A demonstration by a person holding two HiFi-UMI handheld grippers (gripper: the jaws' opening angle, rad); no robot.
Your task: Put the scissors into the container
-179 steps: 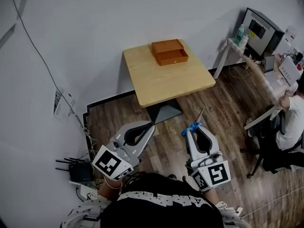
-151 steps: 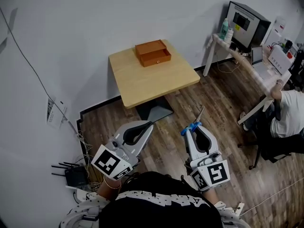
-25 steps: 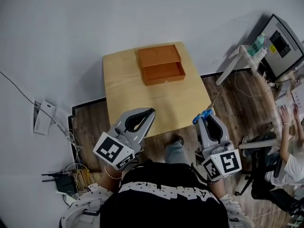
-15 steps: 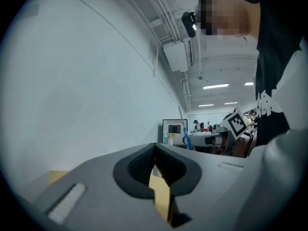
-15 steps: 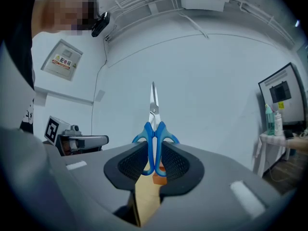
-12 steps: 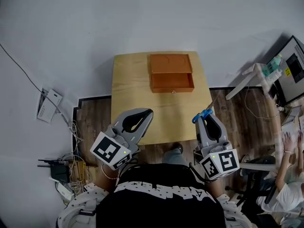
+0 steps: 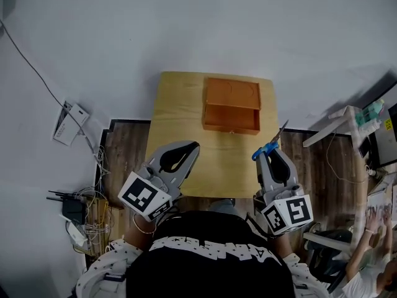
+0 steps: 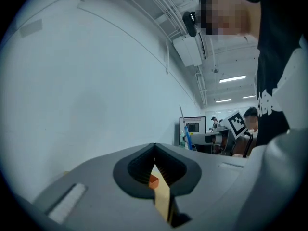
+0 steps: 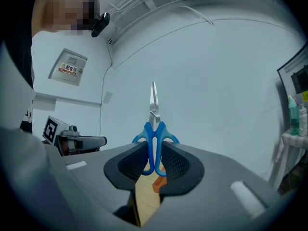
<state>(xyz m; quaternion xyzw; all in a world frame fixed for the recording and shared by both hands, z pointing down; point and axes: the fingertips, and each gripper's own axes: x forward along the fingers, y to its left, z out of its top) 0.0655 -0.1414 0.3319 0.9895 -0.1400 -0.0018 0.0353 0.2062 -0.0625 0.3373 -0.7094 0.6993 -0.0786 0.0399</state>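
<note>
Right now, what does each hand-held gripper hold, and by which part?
Right hand-held gripper: blue-handled steel scissors, clamped by the handles. Left hand-held gripper: nothing.

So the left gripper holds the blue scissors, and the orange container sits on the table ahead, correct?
Not quite: the right gripper holds the scissors, as the right gripper view shows; the left gripper is shut on nothing. The orange container does sit on the table ahead.
</note>
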